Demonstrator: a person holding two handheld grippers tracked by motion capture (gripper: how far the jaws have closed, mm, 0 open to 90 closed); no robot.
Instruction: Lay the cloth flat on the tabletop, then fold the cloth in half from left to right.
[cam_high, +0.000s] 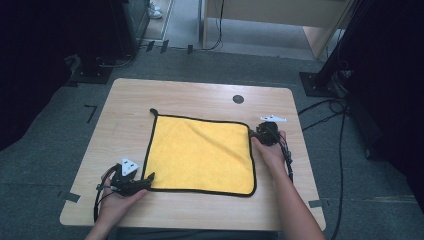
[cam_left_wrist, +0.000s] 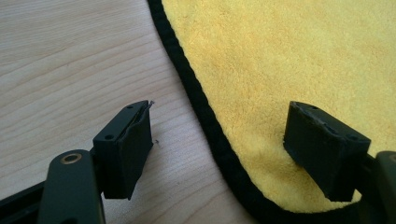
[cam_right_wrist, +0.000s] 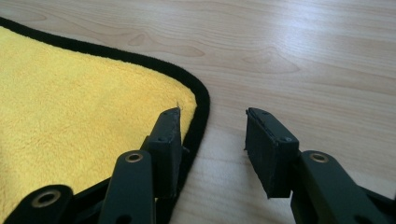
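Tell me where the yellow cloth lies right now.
In the high view the yellow cloth lies flat mid-table, the left gripper at its near left corner and the right gripper at its far right corner.

yellow cloth (cam_high: 200, 152) with black border, pale wood-grain table (cam_high: 200, 95), black left claw (cam_high: 148, 178), black right claw (cam_high: 254, 134)

Cloth (cam_high: 200, 154) flat on table (cam_high: 200, 95)
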